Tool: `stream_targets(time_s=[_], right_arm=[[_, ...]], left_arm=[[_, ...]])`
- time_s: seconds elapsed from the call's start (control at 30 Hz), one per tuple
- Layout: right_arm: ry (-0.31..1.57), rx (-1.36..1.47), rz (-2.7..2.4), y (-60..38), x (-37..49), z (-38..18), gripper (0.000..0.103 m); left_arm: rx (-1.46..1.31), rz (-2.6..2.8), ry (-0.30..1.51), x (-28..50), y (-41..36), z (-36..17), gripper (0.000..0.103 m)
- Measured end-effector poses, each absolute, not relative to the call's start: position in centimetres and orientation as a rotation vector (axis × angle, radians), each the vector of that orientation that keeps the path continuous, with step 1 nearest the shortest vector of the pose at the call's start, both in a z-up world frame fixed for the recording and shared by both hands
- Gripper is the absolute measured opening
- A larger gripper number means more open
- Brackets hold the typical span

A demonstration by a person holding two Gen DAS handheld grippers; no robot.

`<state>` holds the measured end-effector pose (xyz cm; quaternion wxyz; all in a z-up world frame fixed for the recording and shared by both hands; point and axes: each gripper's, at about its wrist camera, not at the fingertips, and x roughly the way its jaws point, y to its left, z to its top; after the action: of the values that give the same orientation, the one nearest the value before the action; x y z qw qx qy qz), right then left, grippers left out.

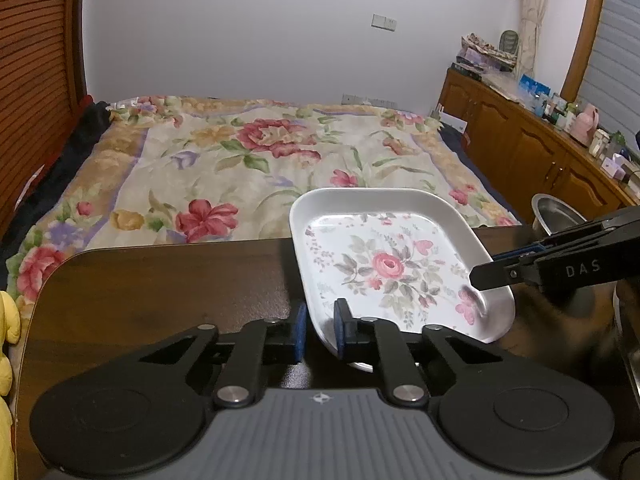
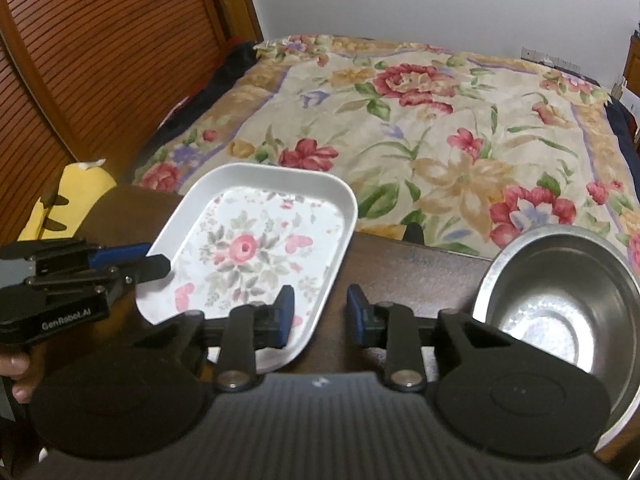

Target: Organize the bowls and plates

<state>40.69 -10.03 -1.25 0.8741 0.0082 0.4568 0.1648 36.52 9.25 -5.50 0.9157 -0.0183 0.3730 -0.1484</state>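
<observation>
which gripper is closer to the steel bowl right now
Right. The right gripper straddles the floral plate's edge, beside the steel bowl. The left gripper holds the plate's opposite edge.

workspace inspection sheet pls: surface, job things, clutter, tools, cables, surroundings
surface: dark wooden table
job's things: white floral plate to the left of the steel bowl, the two apart
clutter: nothing seen
grippers: left tool shut on the plate's left rim; right tool open, straddling the plate's right rim
cables: nothing seen
surroundings: bed with floral blanket beyond the table; wooden cabinet with small items crowded on top; slatted wooden door; yellow object beside the table
</observation>
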Motion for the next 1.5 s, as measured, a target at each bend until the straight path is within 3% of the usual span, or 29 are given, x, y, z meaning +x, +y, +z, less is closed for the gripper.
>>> stream_targets(time_s=[0.3, 1.1, 1.5], right_arm=[[0.995, 0.016, 0.381, -9.8, 40.9, -1.9, 0.012], [0.876, 0.038, 0.419, -9.3, 34.4, 3.3, 0.012], [0.823, 0.031, 0.423, -9.9, 30.5, 5.0, 0.012]], left_arm=[[-0.065, -0.302, 0.778, 36.3, 9.7, -5.6, 0.012], [-0.048, -0.312, 0.644, 26.9, 11.1, 1.7, 0.012], [-0.035, -0.327, 0.601, 22.4, 10.8, 2.8, 0.013]])
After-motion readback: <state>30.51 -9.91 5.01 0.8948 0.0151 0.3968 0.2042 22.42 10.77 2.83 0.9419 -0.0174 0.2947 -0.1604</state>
